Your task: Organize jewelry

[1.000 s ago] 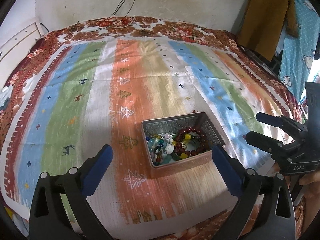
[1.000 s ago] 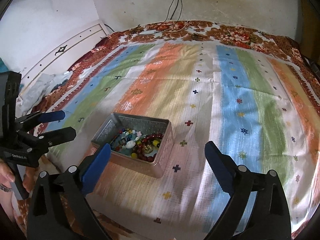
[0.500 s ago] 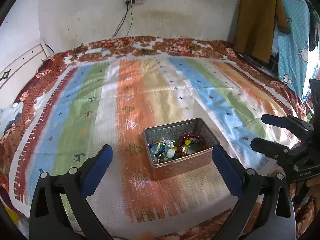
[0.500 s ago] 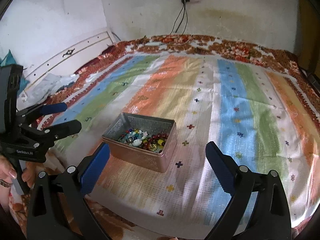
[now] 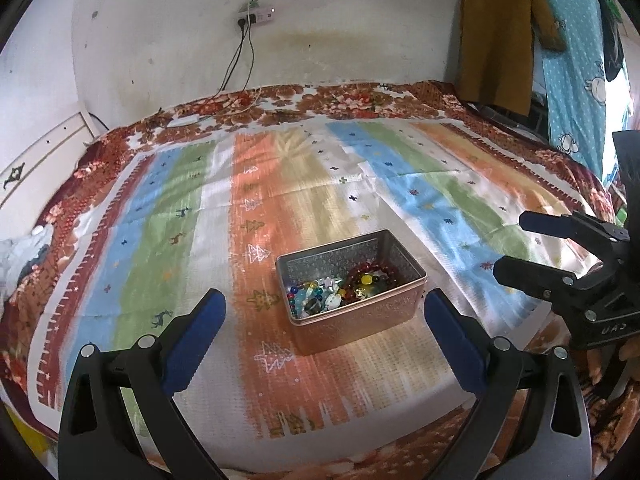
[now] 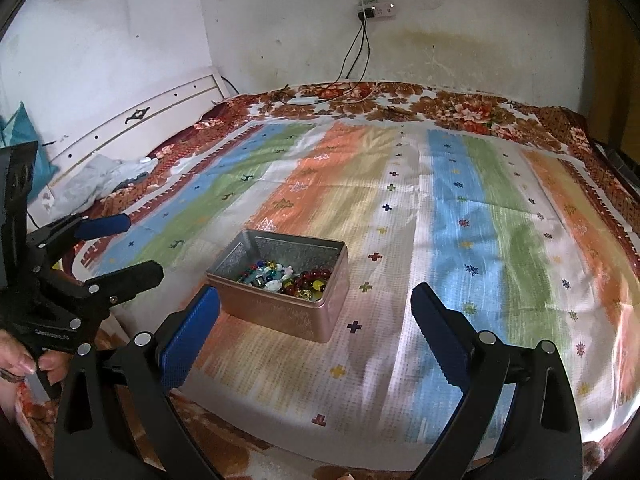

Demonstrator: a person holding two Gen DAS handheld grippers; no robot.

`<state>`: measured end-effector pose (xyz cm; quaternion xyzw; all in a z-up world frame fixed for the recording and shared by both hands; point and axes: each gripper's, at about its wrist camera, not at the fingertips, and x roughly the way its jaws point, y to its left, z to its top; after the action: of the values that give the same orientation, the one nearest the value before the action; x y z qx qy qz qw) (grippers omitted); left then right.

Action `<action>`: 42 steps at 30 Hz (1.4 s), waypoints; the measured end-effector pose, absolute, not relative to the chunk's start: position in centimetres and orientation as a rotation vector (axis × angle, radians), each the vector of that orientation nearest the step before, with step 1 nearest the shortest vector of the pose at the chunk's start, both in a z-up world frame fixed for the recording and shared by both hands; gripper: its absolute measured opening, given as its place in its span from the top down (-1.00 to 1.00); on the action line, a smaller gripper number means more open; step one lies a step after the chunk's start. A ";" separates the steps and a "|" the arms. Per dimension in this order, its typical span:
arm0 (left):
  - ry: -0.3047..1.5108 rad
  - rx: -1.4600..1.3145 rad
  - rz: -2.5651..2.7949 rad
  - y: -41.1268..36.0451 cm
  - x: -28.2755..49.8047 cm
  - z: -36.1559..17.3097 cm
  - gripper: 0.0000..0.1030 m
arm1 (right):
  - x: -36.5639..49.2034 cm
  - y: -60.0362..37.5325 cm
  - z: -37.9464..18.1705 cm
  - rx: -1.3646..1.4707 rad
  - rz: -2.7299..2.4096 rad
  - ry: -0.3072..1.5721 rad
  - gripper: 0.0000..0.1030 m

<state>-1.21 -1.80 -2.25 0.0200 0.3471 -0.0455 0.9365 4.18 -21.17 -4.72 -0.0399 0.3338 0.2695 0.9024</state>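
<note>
The rose-gold rectangular metal tin sits lidless on the striped, multicoloured woven cloth spread over the bed, on the orange stripe near the cloth's front edge. Inside lies the jewelry: a dark red beaded bracelet with yellow beads toward the tin's right end in the left wrist view, and a heap of small mixed glass beads and charms toward its left end. No loose piece shows anywhere on the cloth around the tin, so I judge the task either nearly finished, with everything gathered in the tin, or not yet begun, with the sorting out still ahead; these views alone cannot settle which.

The left gripper hangs above the near side of the tin with its jaws spread wide and nothing between them. The right gripper is likewise spread wide and empty, with the tin just beyond its left finger.

Much is hard to read. The beads are too small and tangled to count or to tell necklaces from bracelets. The tin's near wall hides part of its floor. No lid is in view. Motion blur smears the cloth's pattern in both views, and the bed's front edge is cut off behind the gripper frames.
</note>
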 end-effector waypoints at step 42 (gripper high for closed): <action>0.700 0.023 -0.085 -1.5 -1.1 -2.1 -0.89 | 3.9 -21.0 -5.2 -0.121 0.547 0.693 -0.89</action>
<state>-1.10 -1.50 -2.05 0.0113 0.3427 -0.0418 0.9385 3.90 -21.01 -5.20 -0.0586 0.3350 0.2647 0.9024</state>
